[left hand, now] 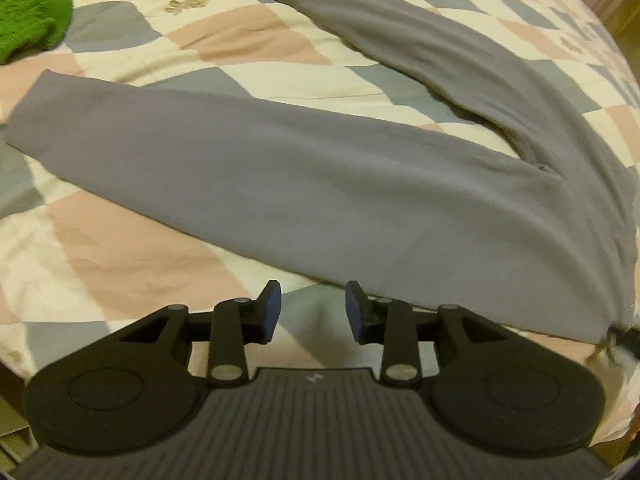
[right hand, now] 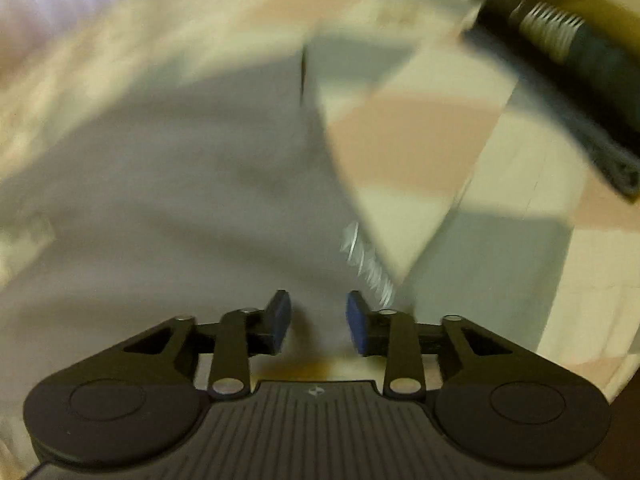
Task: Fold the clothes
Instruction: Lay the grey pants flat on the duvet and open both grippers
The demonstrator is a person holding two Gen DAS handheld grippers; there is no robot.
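Observation:
Grey trousers (left hand: 304,168) lie spread on the checkered quilt (left hand: 132,264), the two legs splayed apart toward the left and far side, the waist at the right. My left gripper (left hand: 313,308) is open and empty, just in front of the near leg's lower edge. In the blurred right wrist view the grey trousers (right hand: 180,208) fill the left and middle, with the waist edge and a pale label or drawstring (right hand: 366,260) near the fingers. My right gripper (right hand: 318,320) is open and empty over the waist area.
A green knitted garment (left hand: 32,8) lies at the far left of the quilt. A dark folded item with a striped band (right hand: 576,64) lies at the quilt's (right hand: 520,240) upper right. The bed's edge curves along the right side.

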